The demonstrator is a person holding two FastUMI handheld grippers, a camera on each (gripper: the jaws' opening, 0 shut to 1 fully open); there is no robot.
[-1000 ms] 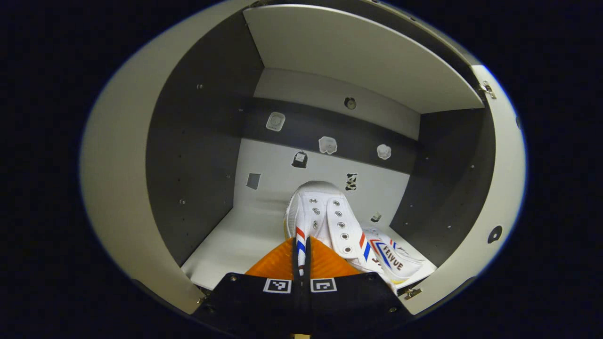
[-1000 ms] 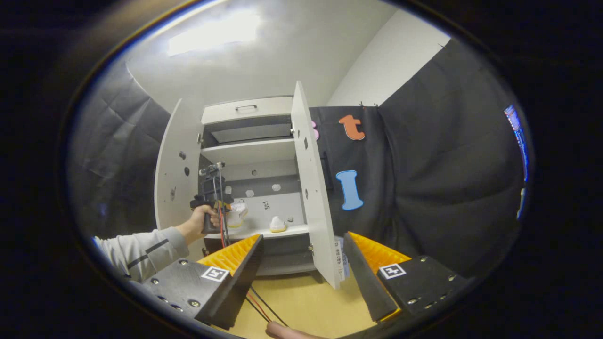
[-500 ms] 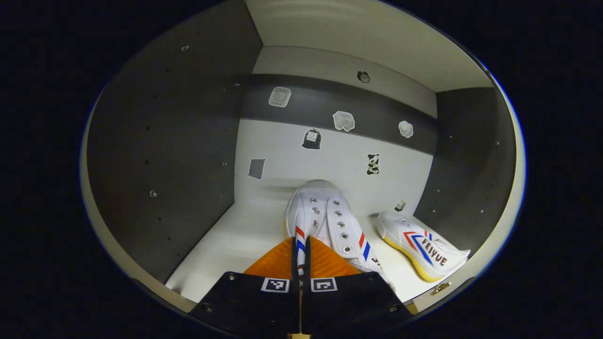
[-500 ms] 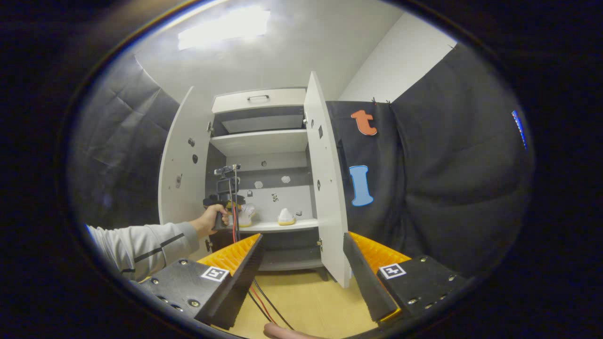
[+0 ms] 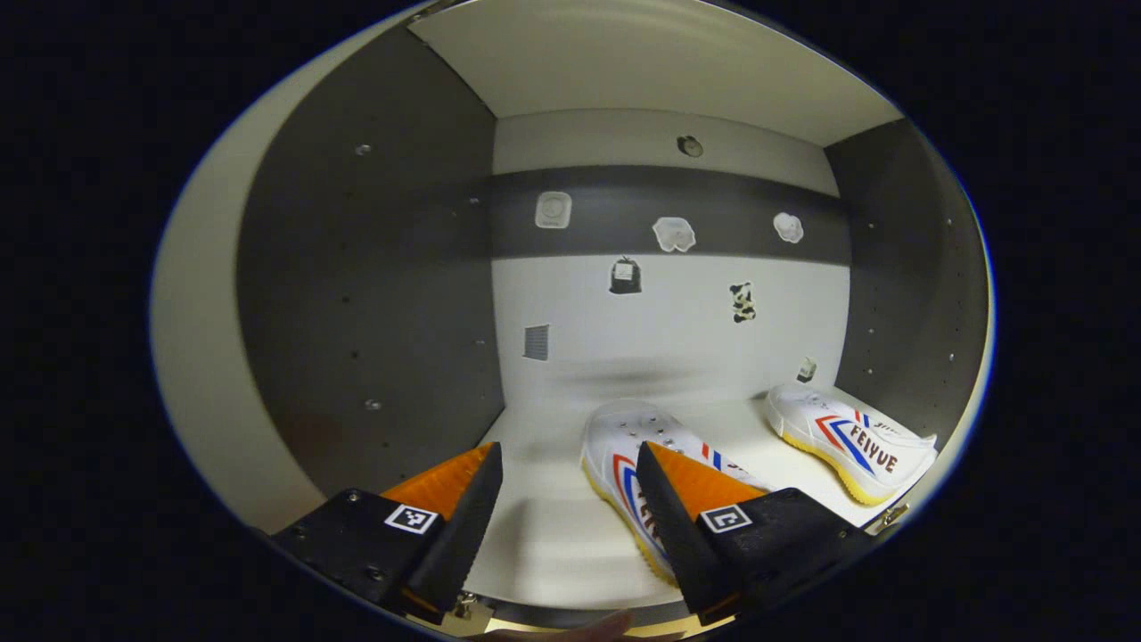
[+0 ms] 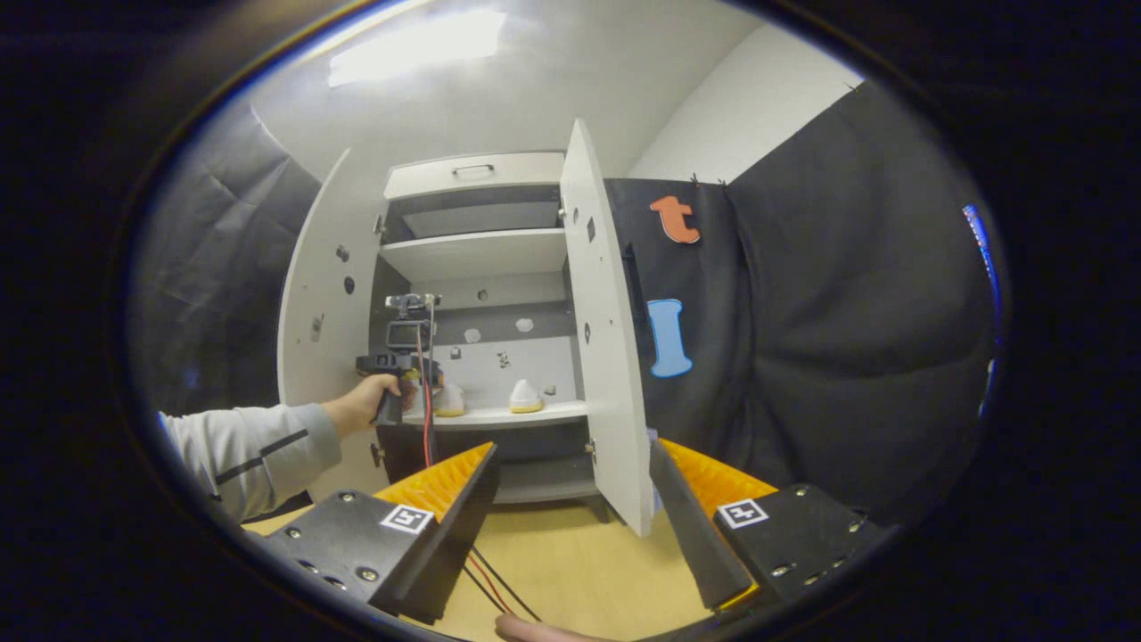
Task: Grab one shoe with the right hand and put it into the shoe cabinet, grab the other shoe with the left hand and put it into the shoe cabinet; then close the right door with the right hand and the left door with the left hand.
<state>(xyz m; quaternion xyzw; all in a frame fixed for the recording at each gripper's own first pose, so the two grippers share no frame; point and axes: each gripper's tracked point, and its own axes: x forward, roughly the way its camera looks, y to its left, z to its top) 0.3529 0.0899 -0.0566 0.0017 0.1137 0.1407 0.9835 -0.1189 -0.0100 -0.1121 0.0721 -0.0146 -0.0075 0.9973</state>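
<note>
Both shoes now sit on the cabinet [image 6: 477,254] shelf [image 5: 544,535]: the left shoe [image 5: 624,450] at 6 o'clock in the left gripper view, the right shoe [image 5: 847,437] at 4 o'clock near the side wall.

Your left gripper [image 5: 568,464] is spread and holds nothing, but one finger [image 5: 686,486] overlaps the left shoe (contact cannot be confirmed). Withdraw straight back; a sideways pull could catch the shoe and drag it toward the shelf's front edge, where it would block the left door [image 6: 316,312].

Your right gripper [image 6: 570,468] is spread and empty, hanging over the floor [image 6: 570,571]. The right door [image 6: 606,330] stands at 12 o'clock in the right gripper view, fully open.

- Swinging it before the left gripper clears could strike the hand [image 6: 361,406].
- The cables [image 6: 486,571] by the cabinet foot could snag.
</note>
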